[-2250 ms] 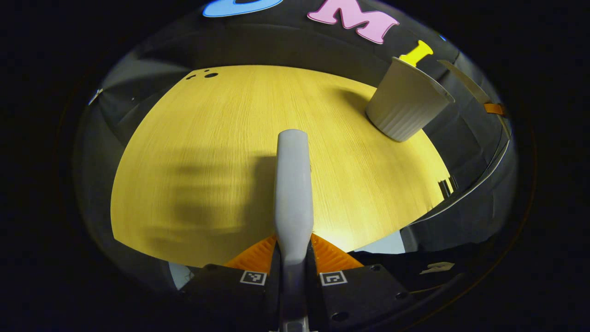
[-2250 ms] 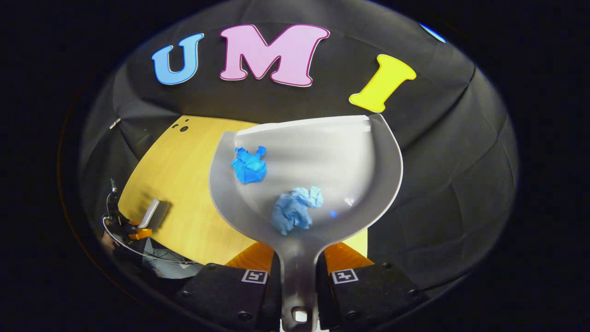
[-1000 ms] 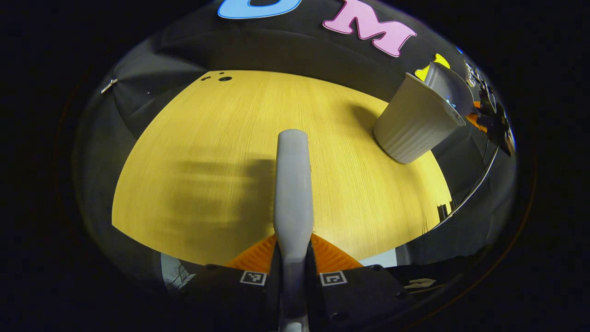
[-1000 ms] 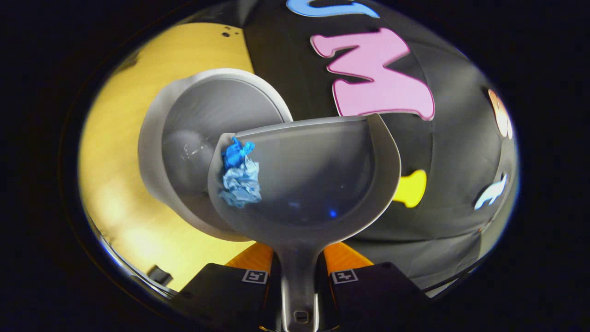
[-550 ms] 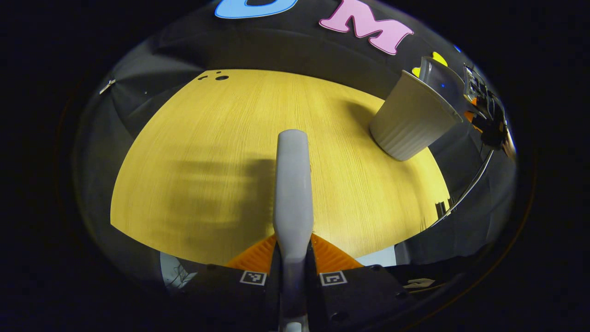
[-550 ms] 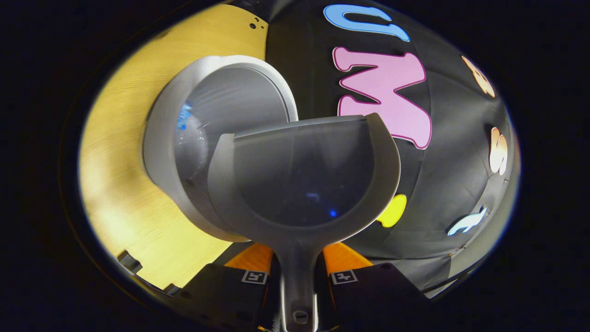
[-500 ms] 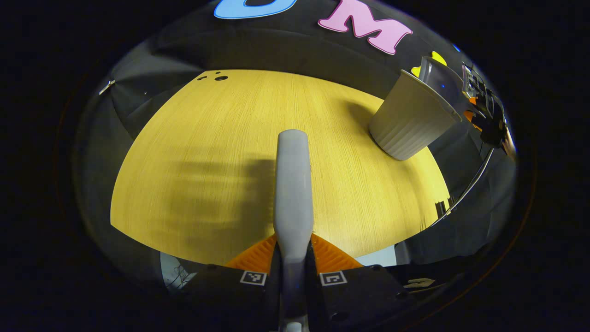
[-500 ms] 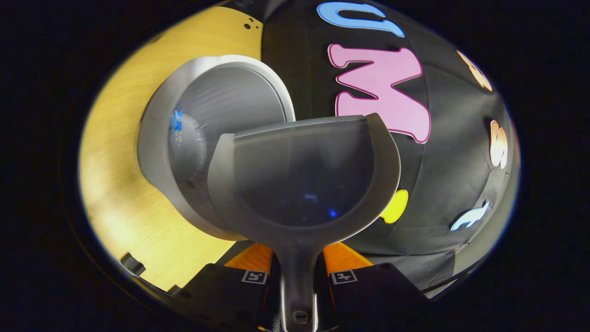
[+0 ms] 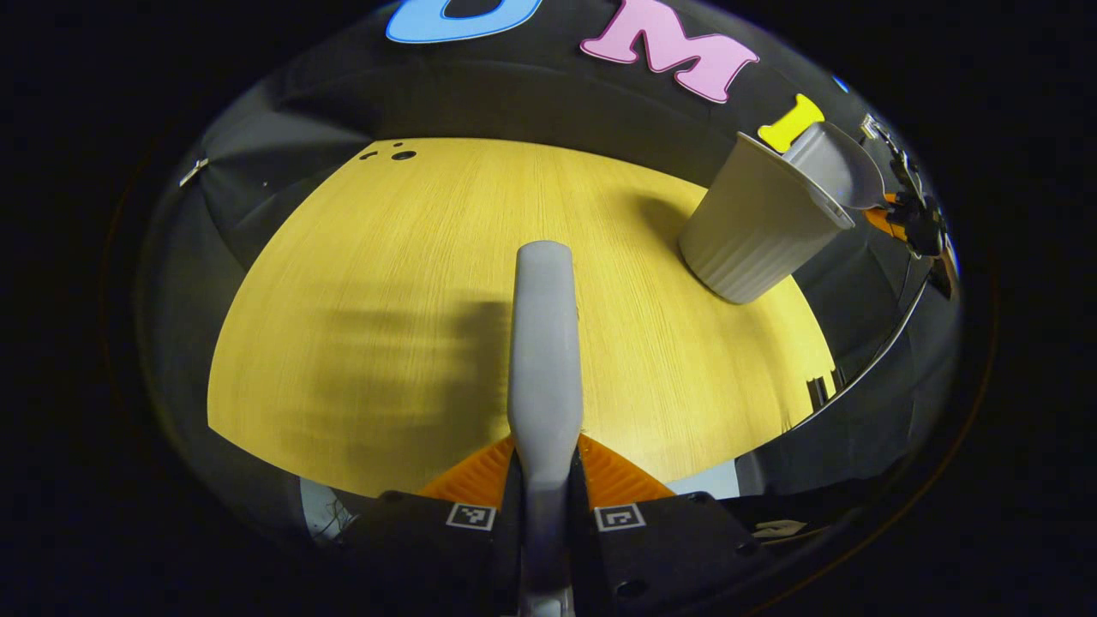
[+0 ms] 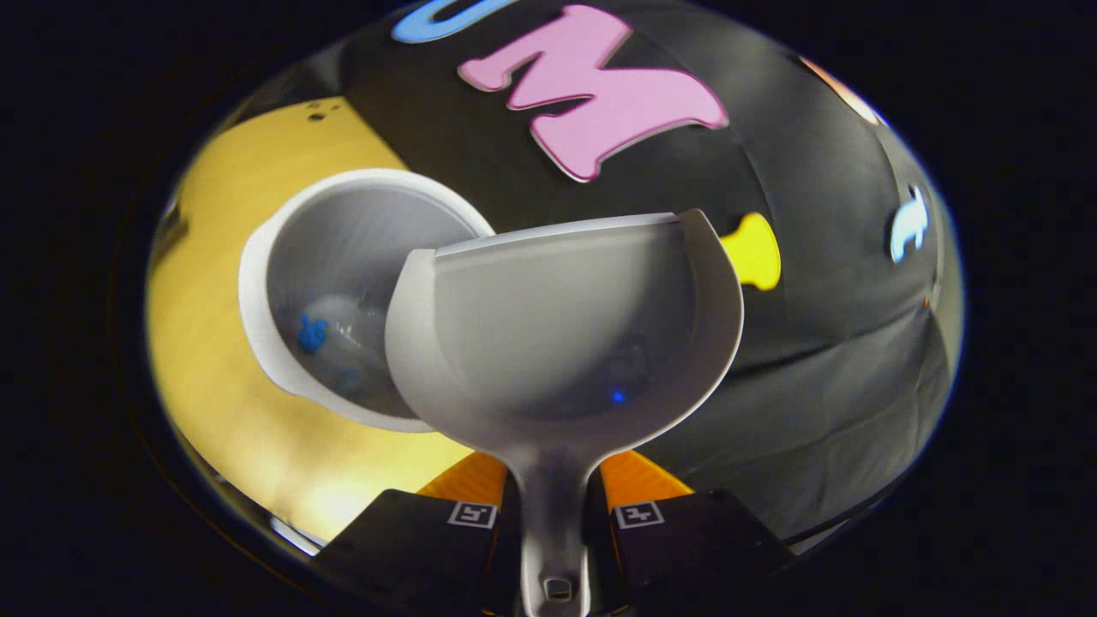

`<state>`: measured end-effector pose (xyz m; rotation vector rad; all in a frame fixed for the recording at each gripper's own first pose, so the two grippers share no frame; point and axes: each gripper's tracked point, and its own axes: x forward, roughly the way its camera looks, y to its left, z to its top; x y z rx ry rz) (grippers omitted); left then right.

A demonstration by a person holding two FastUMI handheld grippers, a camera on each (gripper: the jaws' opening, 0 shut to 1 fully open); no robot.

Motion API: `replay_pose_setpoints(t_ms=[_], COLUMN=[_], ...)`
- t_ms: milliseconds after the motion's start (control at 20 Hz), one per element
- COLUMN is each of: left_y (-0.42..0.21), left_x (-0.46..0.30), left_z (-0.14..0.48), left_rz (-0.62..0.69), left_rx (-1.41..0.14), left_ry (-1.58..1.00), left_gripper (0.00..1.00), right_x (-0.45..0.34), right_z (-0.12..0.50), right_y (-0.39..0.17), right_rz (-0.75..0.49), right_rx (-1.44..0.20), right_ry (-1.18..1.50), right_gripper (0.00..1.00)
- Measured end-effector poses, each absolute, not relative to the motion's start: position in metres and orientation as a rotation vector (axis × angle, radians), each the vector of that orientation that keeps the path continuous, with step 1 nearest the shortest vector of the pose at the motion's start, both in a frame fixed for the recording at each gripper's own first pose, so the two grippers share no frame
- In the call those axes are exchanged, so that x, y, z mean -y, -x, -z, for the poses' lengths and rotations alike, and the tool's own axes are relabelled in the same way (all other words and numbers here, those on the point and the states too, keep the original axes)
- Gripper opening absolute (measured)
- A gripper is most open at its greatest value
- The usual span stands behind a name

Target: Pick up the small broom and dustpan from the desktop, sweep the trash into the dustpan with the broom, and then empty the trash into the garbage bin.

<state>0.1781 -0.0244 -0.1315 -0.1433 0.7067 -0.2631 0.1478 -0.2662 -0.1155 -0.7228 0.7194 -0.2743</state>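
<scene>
The right gripper [image 10: 553, 506] fingers clamp the grey plastic dustpan [image 10: 561, 334] handle, its empty scoop beside the white ribbed garbage bin [image 10: 283, 343]; the left gripper [image 9: 545, 480] fingers clamp the grey broom handle [image 9: 543, 343], pointing away over the yellow wooden table [image 9: 386, 283].

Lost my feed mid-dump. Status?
Right gripper shut on dustpan, pan empty. Trash in garbage bin. Left gripper shut on broom. Nothing blocking.

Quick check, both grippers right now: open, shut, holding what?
Left gripper: shut on the broom handle.
Right gripper: shut on the dustpan handle, pan empty beside the garbage bin.
</scene>
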Motion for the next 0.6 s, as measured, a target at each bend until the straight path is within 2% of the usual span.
replay_pose_setpoints(t_ms=[300, 400, 450, 600], left_y=[-0.179, -0.181, -0.183, -0.189], left_x=[0.021, 0.017, 0.013, 0.000], left_z=[0.133, 0.132, 0.131, 0.130], left_rz=[0.247, 0.227, 0.218, 0.207], left_rx=[-0.712, -0.706, -0.703, -0.696], left_ry=[0.119, 0.105, 0.103, 0.101], left_gripper=[0.28, 0.31, 0.28, 0.27], right_x=[0.250, 0.240, 0.238, 0.228], right_z=[0.105, 0.100, 0.098, 0.091], right_y=[-0.154, -0.155, -0.157, -0.159], right_rz=[0.282, 0.248, 0.229, 0.189], right_rx=[-0.707, -0.693, -0.684, -0.660], right_ry=[0.196, 0.089, 0.049, -0.011], right_gripper=[0.35, 0.35, 0.35, 0.35])
